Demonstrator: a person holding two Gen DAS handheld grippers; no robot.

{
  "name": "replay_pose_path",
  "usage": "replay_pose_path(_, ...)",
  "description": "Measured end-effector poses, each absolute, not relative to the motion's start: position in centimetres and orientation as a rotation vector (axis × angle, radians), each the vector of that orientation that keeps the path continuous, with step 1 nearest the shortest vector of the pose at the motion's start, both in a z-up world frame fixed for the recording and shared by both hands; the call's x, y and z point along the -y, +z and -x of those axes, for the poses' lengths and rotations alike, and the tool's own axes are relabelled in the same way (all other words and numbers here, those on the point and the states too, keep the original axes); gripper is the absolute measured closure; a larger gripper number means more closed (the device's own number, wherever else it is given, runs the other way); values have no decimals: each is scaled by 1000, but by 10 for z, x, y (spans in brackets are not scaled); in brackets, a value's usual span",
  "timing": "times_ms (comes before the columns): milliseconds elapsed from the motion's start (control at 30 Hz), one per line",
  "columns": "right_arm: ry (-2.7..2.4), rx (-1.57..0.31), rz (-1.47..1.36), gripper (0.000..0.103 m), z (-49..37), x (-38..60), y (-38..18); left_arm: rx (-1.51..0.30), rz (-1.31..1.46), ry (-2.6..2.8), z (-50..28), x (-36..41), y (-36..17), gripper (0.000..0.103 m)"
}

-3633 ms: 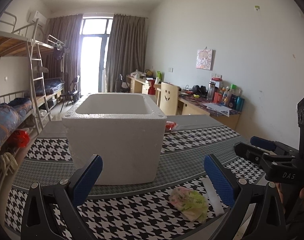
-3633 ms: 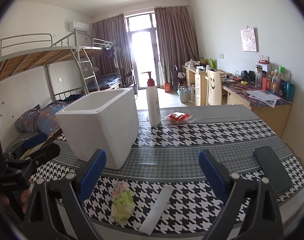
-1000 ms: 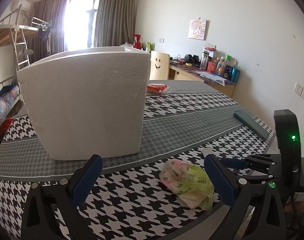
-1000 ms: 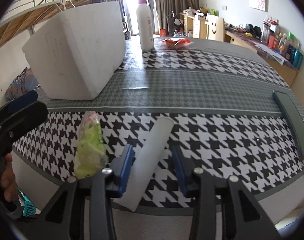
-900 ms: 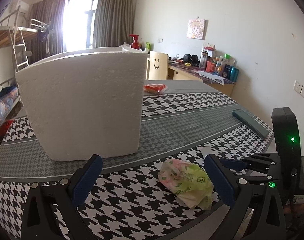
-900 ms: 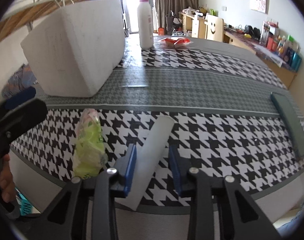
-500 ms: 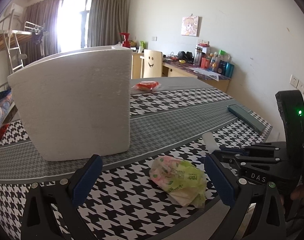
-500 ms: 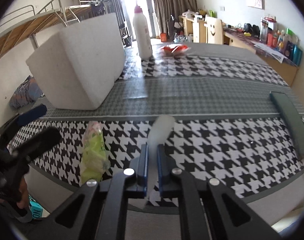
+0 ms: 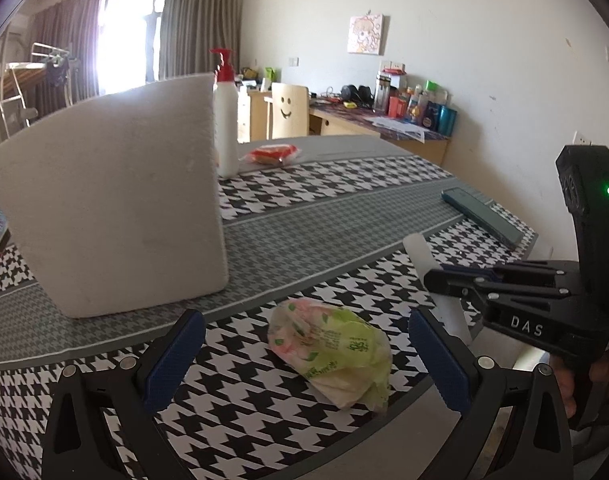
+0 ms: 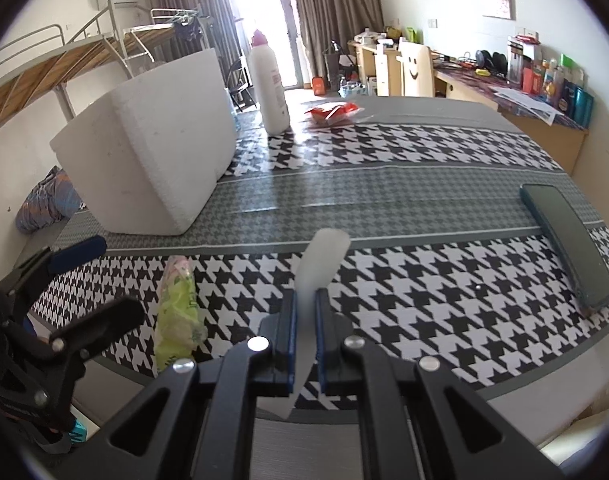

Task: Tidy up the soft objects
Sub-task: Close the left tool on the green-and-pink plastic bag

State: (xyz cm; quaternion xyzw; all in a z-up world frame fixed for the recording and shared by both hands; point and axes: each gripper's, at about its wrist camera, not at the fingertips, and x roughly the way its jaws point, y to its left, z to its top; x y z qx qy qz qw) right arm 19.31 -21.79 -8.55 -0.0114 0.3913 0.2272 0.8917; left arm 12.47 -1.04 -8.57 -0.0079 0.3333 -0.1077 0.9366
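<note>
My right gripper (image 10: 305, 300) is shut on a soft white foam tube (image 10: 322, 256) and holds it just above the houndstooth tablecloth; the tube squashes flat between the pads. It also shows in the left wrist view (image 9: 418, 252), with the right gripper (image 9: 436, 280) clamped on it. My left gripper (image 9: 304, 344) is open and empty, with a green and pink tissue pack (image 9: 332, 354) lying on the table between its fingers. The pack also shows in the right wrist view (image 10: 178, 304). A white foam box (image 9: 112, 220) stands behind, also in the right wrist view (image 10: 152, 152).
A white pump bottle (image 10: 270, 88) and a red snack packet (image 10: 332, 114) stand at the far side of the table. A dark phone (image 10: 564, 236) lies near the right edge. The table's front edge (image 10: 384, 412) runs just under the grippers.
My right gripper closed on the white foam tube and lifted its near end off the table. My left gripper moved a little closer to the tissue pack and stayed open.
</note>
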Motion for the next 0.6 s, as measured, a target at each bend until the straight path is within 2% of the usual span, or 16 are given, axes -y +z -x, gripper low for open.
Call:
replay_pose_path(133,466,-813,16,92,-195,221,-87,-706,10,-223,-128,16,-90,6)
replay_pose_path(200,467,-814,15,92,-196,222,-88,-723,11,-227,-129,17,-93,13)
replay_pose_path(367,472,-810,8,92,-195,223,-87,-749,1,-234,-131,22,-98,21)
replay_pose_path(600,475,-812,-7,92,-196,228,-88,-759,-24,-239,-131,31,-101,23)
